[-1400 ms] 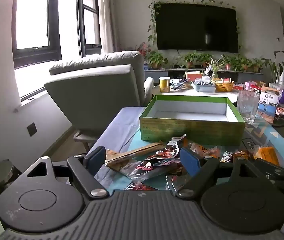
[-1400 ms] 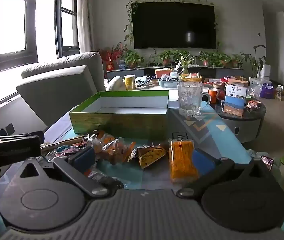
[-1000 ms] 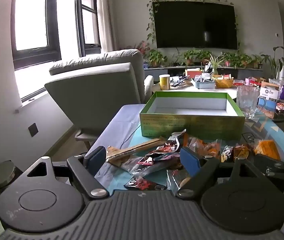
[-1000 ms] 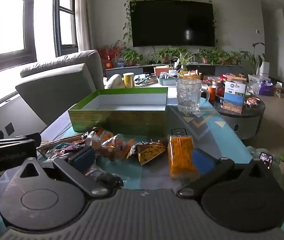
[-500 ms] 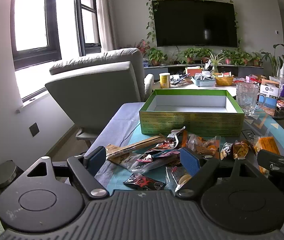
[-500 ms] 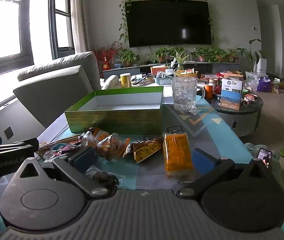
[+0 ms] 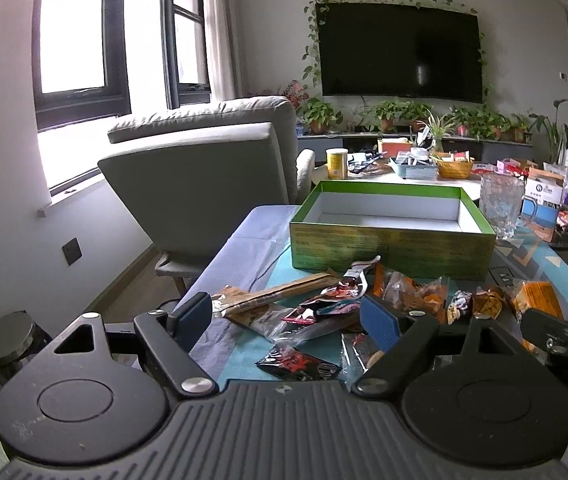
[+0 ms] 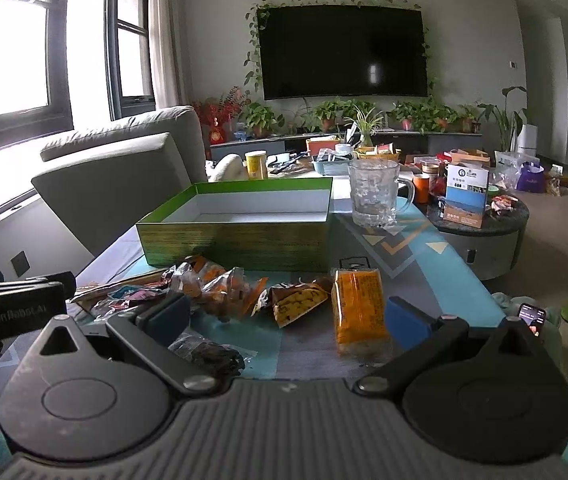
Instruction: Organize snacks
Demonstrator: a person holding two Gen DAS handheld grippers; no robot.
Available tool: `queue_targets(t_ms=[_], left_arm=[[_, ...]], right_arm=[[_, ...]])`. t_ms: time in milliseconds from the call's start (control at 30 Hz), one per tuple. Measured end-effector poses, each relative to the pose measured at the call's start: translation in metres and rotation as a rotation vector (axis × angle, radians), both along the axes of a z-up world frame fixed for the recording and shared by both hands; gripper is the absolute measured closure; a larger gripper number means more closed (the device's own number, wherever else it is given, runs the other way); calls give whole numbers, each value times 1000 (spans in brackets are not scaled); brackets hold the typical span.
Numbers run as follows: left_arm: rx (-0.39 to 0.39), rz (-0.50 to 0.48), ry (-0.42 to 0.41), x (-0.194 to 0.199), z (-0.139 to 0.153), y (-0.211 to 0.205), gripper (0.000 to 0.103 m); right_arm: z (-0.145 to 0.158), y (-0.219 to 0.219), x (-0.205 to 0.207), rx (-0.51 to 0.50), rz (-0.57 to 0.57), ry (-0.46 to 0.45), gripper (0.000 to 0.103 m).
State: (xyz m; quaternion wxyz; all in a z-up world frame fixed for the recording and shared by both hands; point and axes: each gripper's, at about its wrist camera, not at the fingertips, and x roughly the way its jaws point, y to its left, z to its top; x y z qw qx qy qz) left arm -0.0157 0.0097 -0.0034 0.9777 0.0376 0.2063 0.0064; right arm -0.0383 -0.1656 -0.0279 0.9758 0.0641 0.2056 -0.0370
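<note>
An empty green box stands on the table behind a heap of snack packets. The heap holds a long brown packet, red and black packets, clear bags of orange snacks, a brown and yellow packet and an orange packet. My left gripper is open and empty above the near left packets. My right gripper is open and empty above the near right ones, with the orange packet just inside its right finger.
A glass mug stands right of the box. A grey armchair is at the table's far left. A round side table with boxes and snacks sits at the right. A cluttered table and plants lie beyond.
Both grippers have drawn back and risen a little, so more of the near packets and table shows. Both stay open and empty. Nothing on the table has moved.
</note>
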Motion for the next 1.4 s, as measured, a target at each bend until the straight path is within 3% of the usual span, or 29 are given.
queue_targets(t_ms=[333, 1400], left_arm=[[-23, 35, 15, 2, -1, 12, 23], [-14, 22, 29, 0, -7, 11, 23]], right_arm=[[0, 2, -1, -4, 1, -2, 60], [-1, 3, -1, -6, 2, -1, 60]])
